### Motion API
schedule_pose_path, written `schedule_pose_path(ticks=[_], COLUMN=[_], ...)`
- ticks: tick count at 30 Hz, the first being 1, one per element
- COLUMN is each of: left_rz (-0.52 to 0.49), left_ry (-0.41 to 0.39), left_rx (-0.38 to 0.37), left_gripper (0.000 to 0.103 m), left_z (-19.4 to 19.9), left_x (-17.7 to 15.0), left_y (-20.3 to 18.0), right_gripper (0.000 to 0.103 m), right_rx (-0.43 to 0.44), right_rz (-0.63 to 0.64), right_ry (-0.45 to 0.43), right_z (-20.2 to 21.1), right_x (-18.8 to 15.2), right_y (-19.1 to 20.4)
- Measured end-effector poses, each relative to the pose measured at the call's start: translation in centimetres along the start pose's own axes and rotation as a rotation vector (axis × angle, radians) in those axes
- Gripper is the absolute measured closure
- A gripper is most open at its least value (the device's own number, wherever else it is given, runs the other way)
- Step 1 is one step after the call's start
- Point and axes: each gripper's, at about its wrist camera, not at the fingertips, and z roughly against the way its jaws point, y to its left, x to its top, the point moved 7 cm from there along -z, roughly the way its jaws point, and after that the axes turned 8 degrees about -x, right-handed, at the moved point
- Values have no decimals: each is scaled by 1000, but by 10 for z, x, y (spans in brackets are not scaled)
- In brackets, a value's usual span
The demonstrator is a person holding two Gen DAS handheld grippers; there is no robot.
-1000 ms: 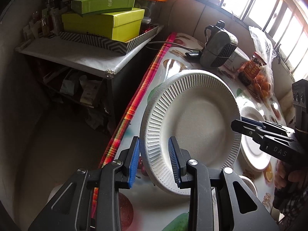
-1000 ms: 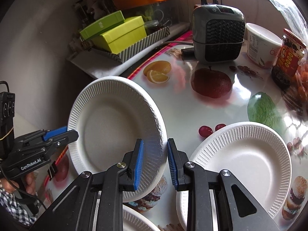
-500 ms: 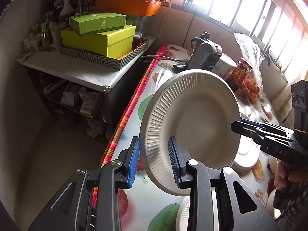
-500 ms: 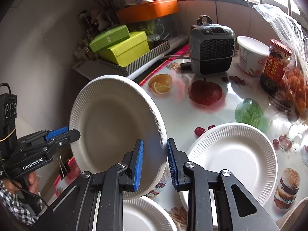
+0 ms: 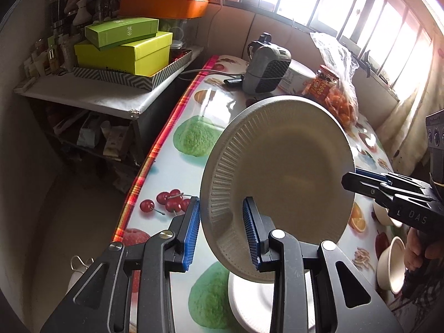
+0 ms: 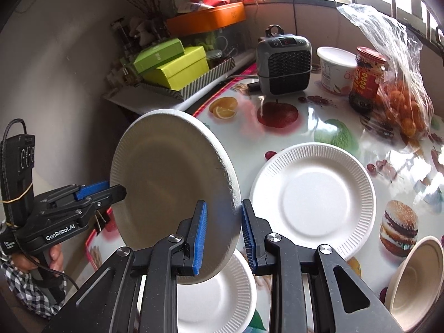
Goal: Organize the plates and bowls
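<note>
A white paper plate [image 5: 280, 177], round with a ribbed rim, is held tilted on edge above the counter [image 6: 305, 122] by both claws. Its rim is pinched between the blue ribbed pads of the left claw [image 5: 220, 231] and, opposite, of the right claw [image 6: 224, 233]. Two more plates [image 6: 313, 199] lie flat beneath and beside it.

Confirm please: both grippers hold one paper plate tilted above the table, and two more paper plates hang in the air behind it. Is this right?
Not quite. The two other paper plates do not hang in the air: they lie flat on the table, one beside the held plate and one beneath it, as the right wrist view shows. The left gripper and right gripper do hold one tilted plate.
</note>
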Motion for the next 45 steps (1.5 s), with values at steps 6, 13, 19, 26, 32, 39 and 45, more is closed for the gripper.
schedule_pose_path(ticks=[6,13,19,26,32,39,45], left_rz=[-7,-28,-38,-45,-45,-35,-32], left_ry=[25,57,83,115,133,146,164], left_rx=[-22,-28,-28,-32,-32,-27,-20], left_gripper=[71,71,71,71,71,71,71], left_z=[1,1,-1,-7,-13,-17,-23], left_x=[-22,-47,-61,-75,-81,-86,-90], left_y=[-11,-21,-27,-31,-32,-28,-26], right_gripper=[79,79,79,78,77,77,77], right_rx=[-6,-17,-24,-25,-30,-39,-46], right_rz=[-21,-46,-65,-89,-92,-78,-80], right_ry=[23,57,88,116,123,134,150], right_z=[12,16,16,14,13,5,-3], right_x=[-30,-64,-86,-101,-104,-108,-111], right_y=[-1,-4,-7,-13,-15,-12,-13])
